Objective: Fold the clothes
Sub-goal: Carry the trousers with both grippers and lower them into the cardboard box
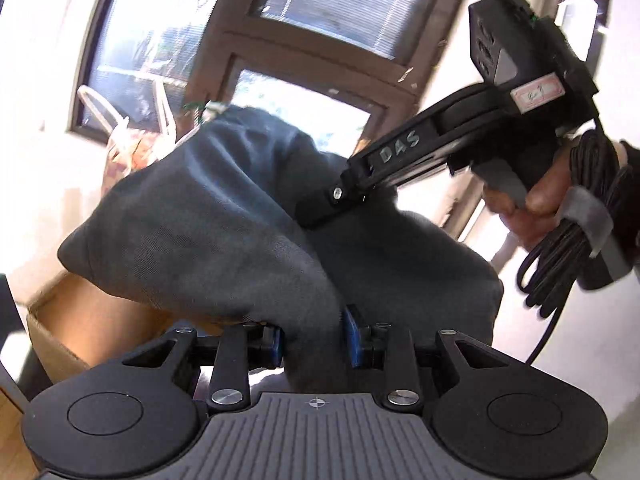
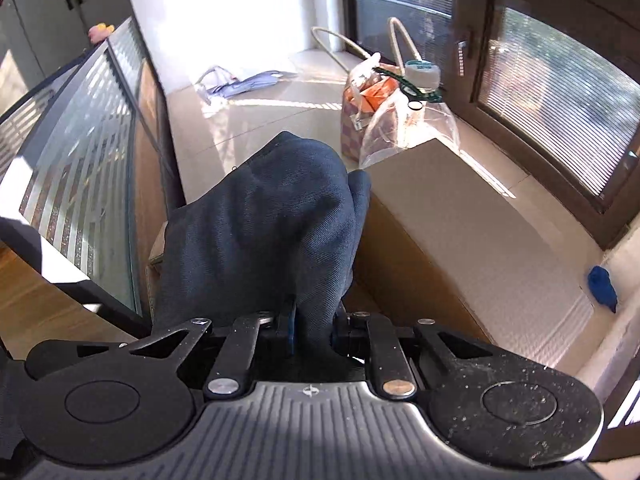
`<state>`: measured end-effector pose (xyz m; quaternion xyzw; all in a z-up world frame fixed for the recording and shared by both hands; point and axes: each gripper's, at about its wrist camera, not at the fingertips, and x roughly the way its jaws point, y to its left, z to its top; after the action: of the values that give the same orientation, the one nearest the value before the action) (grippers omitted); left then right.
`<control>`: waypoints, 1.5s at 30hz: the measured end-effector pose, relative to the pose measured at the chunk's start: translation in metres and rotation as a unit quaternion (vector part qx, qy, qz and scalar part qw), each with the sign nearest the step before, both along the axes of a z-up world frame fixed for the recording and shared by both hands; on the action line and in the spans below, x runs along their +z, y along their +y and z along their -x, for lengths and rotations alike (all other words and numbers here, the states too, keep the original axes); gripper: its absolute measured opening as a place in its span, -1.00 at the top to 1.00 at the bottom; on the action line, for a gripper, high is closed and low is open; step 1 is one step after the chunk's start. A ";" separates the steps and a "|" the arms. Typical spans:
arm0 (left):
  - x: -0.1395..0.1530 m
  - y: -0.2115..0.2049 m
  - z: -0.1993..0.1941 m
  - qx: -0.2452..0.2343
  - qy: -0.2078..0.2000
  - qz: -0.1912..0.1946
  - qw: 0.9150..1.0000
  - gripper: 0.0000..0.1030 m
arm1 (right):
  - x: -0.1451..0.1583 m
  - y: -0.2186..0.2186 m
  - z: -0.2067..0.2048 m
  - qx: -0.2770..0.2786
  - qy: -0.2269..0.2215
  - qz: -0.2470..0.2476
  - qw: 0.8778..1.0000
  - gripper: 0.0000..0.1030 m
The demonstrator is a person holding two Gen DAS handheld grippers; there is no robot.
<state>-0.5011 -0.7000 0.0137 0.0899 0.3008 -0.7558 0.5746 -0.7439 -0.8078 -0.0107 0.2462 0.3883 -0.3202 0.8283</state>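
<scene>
The right gripper (image 2: 314, 330) pinches a dark blue cloth garment (image 2: 264, 232) between its two fingers — the cloth bunches up in a soft hump. Behind it sits a brown cardboard box (image 2: 432, 216). Near the window stands a clear plastic bag (image 2: 396, 120) — it touches the box.

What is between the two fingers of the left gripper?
A bunch of the dark garment is pinched between the left gripper fingers, seen in the left wrist view.
</scene>
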 end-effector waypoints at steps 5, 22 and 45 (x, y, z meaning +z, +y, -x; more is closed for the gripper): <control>-0.021 -0.006 -0.003 -0.001 0.003 -0.053 0.999 0.36 | -0.021 -0.025 -0.023 0.070 0.005 -0.041 0.997 0.67; -0.018 0.012 -0.003 -0.065 -0.073 -0.115 0.989 0.31 | -0.144 -0.055 -0.033 0.079 0.034 -0.165 0.982 0.36; 0.016 0.003 -0.017 -0.076 -0.099 -0.088 0.988 -0.24 | -0.098 0.048 -0.020 0.083 0.094 -0.011 0.992 -0.61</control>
<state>-0.4843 -0.6966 0.0293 0.2375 0.2998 -0.7553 0.5322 -0.7242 -0.7595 -0.1084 0.1911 0.4873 -0.2675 0.8090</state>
